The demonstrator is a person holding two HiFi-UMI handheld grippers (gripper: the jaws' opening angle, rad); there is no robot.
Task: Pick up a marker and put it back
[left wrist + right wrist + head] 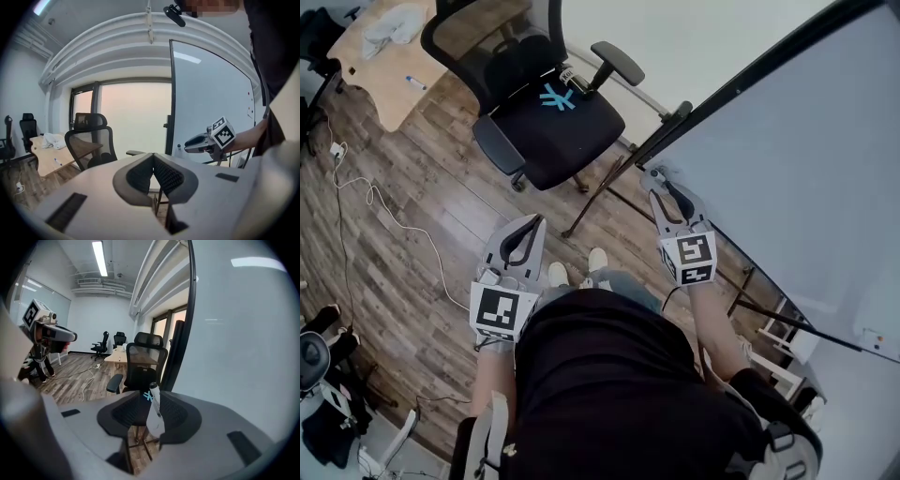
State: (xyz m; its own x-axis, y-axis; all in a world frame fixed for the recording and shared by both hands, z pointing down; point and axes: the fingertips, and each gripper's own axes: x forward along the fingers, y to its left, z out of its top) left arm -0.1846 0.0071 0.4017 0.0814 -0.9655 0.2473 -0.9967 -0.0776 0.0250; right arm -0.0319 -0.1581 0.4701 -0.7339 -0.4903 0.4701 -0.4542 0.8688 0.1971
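White plastic shows between the pads of the right claw (153, 398). The marker (154, 413) sits in the middle of that gap in the right gripper view, and the pads stand spread to either side without pressing on it. Its long axis runs up the frame, leaning a little toward the upper left, so it lies along the gap and not across it. Its lower end is hidden behind the claw's body, and I cannot tell what carries it there.

Just to the right rises the whiteboard (234, 333), its dark edge coming down close by the marker's upper end. An office chair (140, 364) stands beyond.

The left claw (152, 157) has its pads pressed together on nothing. In the head view it hangs at lower left, well apart from the board.

By the look of it, the marker is at its place by the board and no longer gripped. The right claw, being around it, would need to draw straight back along its own line. Any sideways drift would likely bring a pad against the marker and tip it.
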